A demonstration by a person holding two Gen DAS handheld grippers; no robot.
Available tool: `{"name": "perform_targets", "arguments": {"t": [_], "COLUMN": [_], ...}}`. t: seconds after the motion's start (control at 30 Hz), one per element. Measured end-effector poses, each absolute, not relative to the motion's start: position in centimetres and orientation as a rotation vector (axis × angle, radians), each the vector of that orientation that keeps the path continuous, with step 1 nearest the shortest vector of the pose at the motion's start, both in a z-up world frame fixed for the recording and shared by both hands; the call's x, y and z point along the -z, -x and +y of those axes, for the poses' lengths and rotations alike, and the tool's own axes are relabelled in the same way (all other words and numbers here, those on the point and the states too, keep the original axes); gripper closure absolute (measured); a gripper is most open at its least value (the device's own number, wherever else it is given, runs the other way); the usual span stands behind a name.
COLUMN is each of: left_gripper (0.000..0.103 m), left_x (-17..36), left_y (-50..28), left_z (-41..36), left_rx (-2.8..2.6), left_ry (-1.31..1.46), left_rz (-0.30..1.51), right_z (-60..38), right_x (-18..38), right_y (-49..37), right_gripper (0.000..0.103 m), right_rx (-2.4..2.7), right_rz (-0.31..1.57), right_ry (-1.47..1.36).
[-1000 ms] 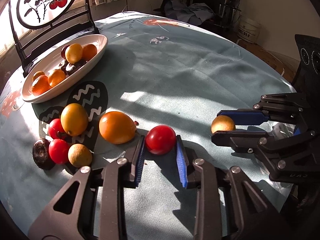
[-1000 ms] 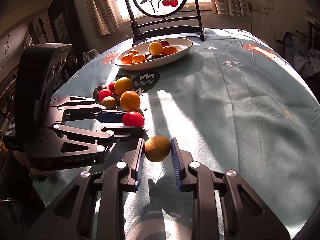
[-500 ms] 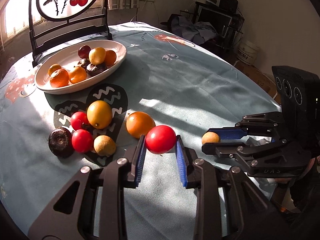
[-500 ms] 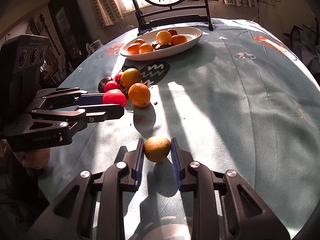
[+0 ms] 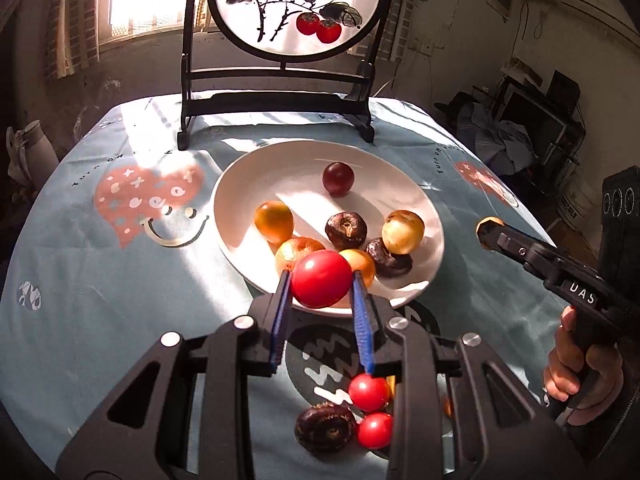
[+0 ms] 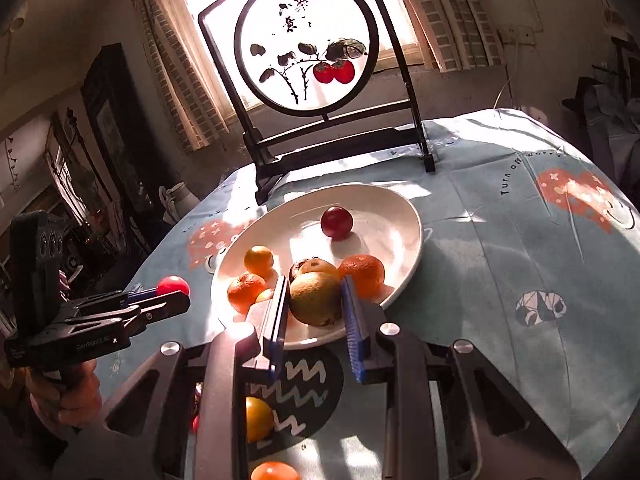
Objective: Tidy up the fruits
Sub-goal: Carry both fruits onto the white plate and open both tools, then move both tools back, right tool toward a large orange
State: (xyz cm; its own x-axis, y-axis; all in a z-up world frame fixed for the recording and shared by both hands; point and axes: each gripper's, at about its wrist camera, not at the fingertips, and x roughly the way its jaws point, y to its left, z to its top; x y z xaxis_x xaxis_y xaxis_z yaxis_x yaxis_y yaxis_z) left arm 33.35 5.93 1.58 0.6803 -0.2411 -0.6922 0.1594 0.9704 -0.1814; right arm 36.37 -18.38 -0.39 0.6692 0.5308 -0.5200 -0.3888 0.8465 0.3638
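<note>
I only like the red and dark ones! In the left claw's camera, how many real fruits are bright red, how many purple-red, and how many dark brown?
Bright red: 3 – held red fruit, loose red fruits
Purple-red: 1 – purple-red fruit
Dark brown: 3 – plate's brown fruits, loose brown fruit
Total: 7

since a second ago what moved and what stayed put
Both claws lifted their fruit off the cloth and carried it to the plate: the left claw grips the red tomato, the right claw the brown fruit. The fruit in the plate and the loose pile stayed put.
</note>
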Motion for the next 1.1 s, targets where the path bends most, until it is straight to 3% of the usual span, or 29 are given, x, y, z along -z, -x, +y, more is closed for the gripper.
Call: {"name": "perform_targets", "arguments": {"t": [0.4, 0.47, 0.53, 0.67, 0.73, 0.87, 1.1], "left_gripper": [0.073, 0.071, 0.032, 0.018, 0.005, 0.004, 0.003], "left_x": [0.4, 0.6, 0.4, -1.6, -2.5, -2.6, 1.0], "left_y": [-42.0, -42.2, -42.0, -39.9, -38.6, -35.9, -30.5], "left_z": [3.9, 3.8, 4.0, 4.4, 5.0, 6.1, 7.8], "left_rx": [0.177, 0.172, 0.144, 0.081, 0.061, 0.036, -0.05], "left_ry": [0.076, 0.077, 0.076, 0.051, 0.081, 0.123, 0.085], "left_rz": [0.823, 0.826, 0.806, 0.723, 0.698, 0.707, 0.756], "right_z": [-17.6, -17.2, -16.9, -17.4, -17.7, -17.9, -17.4], "right_x": [3.4, 3.5, 3.4, 2.7, 1.9, 1.7, 3.9], "right_y": [-44.7, -45.0, -45.1, -44.1, -42.9, -39.8, -33.3], "right_gripper": [0.076, 0.07, 0.065, 0.065, 0.061, 0.054, 0.054], "right_rx": [-0.498, -0.505, -0.499, -0.525, -0.548, -0.591, -0.694], "right_rz": [0.731, 0.727, 0.73, 0.744, 0.737, 0.752, 0.855], "right_ry": [-0.281, -0.264, -0.238, -0.266, -0.272, -0.261, -0.087]}}
